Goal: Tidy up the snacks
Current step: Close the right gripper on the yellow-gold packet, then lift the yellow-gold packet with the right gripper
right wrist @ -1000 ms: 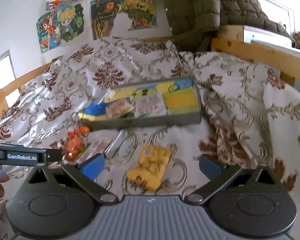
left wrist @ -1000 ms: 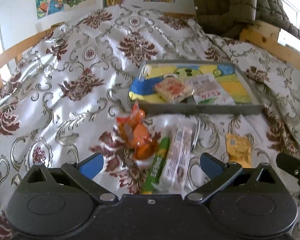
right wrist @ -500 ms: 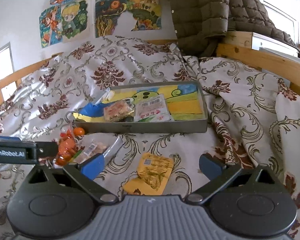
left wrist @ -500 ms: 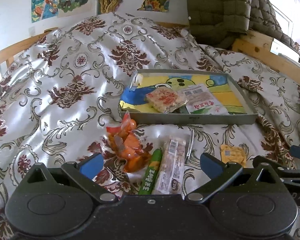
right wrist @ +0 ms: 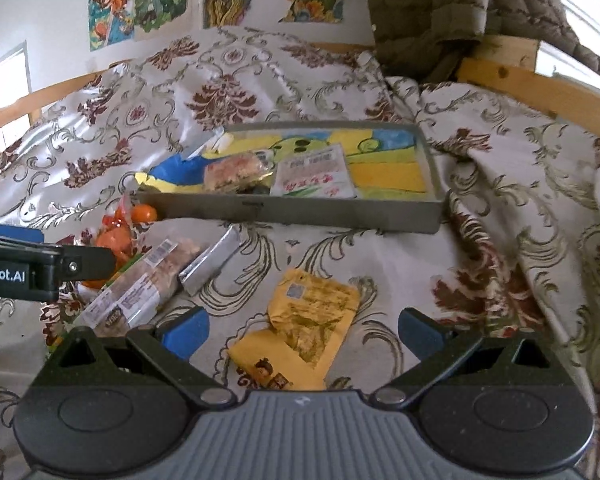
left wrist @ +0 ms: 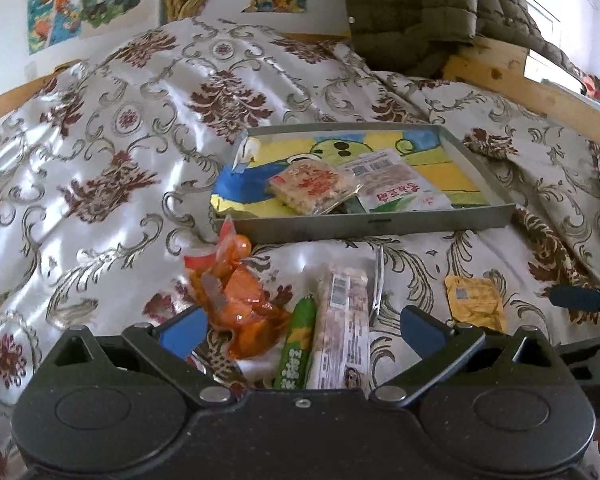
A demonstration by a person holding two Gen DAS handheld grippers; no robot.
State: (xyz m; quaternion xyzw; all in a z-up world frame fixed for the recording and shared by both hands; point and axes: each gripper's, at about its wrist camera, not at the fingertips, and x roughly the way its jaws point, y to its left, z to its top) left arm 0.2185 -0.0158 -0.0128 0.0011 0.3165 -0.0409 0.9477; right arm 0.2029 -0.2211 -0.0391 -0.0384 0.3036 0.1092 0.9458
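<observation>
Bedspread [left wrist: 100,168] below, both grippers' fingers [left wrist: 184,326] spread wide, empty.

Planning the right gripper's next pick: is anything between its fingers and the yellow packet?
Nothing visible. The yellow packet lies alone on the bedspread, right ahead of the open right gripper; the silver packet sits off to the left.

Grey rectangular tray [left wrist: 380,224] on the patterned bedspread, lined with a cartoon drawing, holding a clear-wrapped rice-crisp cake [left wrist: 314,186] beside a flat white sachet [left wrist: 396,186]; in front of the tray, on the cloth: crumpled orange packet [left wrist: 236,300], green sausage stick [left wrist: 298,348] touching a long clear-wrapped bar [left wrist: 344,320], thin silver packet [right wrist: 210,262] at its far side; yellow pouch [right wrist: 304,328] lying flat, apart to the right.
</observation>
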